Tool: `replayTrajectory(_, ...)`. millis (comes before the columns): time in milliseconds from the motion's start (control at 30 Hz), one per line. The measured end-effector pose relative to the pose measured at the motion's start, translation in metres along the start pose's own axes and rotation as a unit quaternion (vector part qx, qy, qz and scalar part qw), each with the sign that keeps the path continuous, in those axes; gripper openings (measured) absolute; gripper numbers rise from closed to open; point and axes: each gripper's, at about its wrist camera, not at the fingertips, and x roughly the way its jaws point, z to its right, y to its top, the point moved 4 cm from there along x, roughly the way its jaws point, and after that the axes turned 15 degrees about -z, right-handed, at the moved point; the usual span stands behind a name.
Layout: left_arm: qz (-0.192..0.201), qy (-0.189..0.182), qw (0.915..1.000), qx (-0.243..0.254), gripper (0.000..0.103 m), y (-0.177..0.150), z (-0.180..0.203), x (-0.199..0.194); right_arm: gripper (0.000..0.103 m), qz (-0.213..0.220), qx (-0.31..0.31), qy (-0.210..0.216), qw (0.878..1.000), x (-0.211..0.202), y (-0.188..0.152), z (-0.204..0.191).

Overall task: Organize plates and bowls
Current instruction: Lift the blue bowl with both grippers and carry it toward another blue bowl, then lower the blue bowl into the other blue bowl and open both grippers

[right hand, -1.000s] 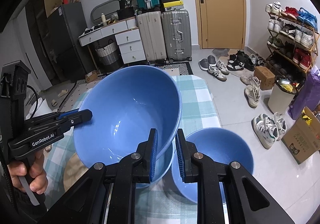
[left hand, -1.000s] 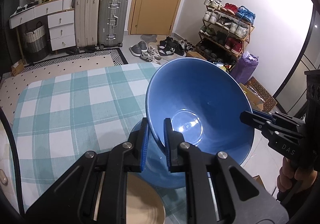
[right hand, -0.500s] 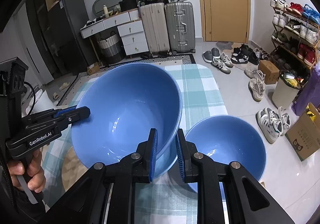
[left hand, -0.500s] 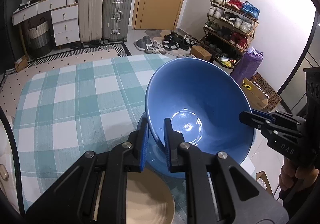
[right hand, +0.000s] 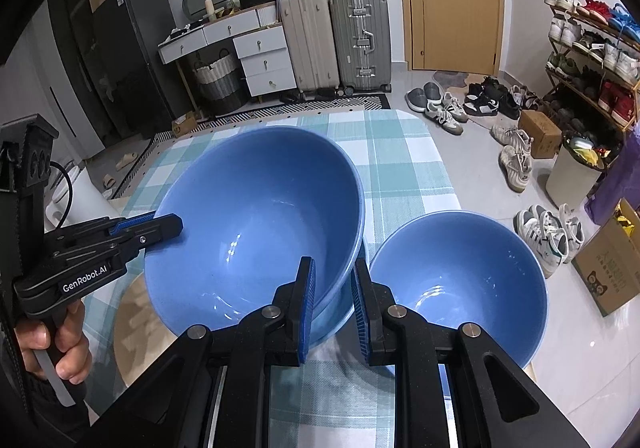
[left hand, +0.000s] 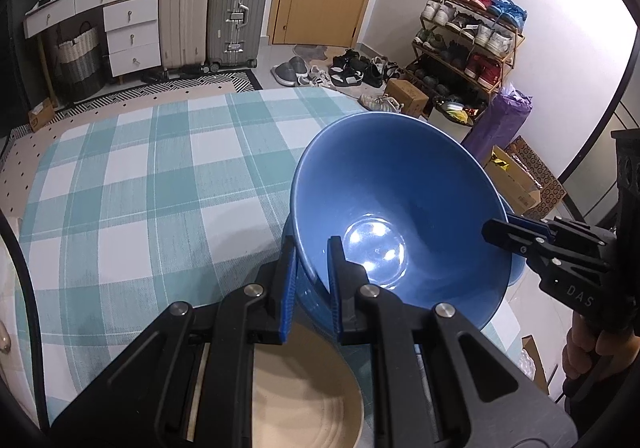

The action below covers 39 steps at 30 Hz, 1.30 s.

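A large blue bowl (left hand: 400,188) (right hand: 256,216) hangs tilted just above a second blue bowl (left hand: 304,300) (right hand: 336,316) that stands on the checked tablecloth (left hand: 140,188). My left gripper (left hand: 312,248) is shut on the held bowl's near rim in the left wrist view. My right gripper (right hand: 332,268) is shut on the opposite rim. Each gripper shows in the other's view, the right gripper (left hand: 504,232) at the right and the left gripper (right hand: 168,222) at the left. Most of the lower bowl is hidden.
A beige plate (left hand: 304,388) lies on the table under my left gripper. A third blue bowl (right hand: 460,288) stands by the table's right edge. Past the table lie shoes (right hand: 440,108), a shoe rack (left hand: 468,40) and suitcases (right hand: 336,40).
Both grippers have sunk with the large blue bowl, which now sits closer over the bowl beneath. Both grips are unchanged.
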Motion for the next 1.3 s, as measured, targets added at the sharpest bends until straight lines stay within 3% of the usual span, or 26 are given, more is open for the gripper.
replayTrajectory(567, -0.014, 0.020, 0.9997, 0.001, 0.010, -0.005, -0.015, 0.038, 0.018, -0.020, -0.013, -0.030, 0.999, 0.031, -0.002, -0.006)
replayTrajectory(1300, -0.009, 0.080, 0.9960, 0.038, 0.011, -0.011, -0.004, 0.062, 0.019, -0.028, -0.037, -0.080, 0.996, 0.051, -0.011, -0.009)
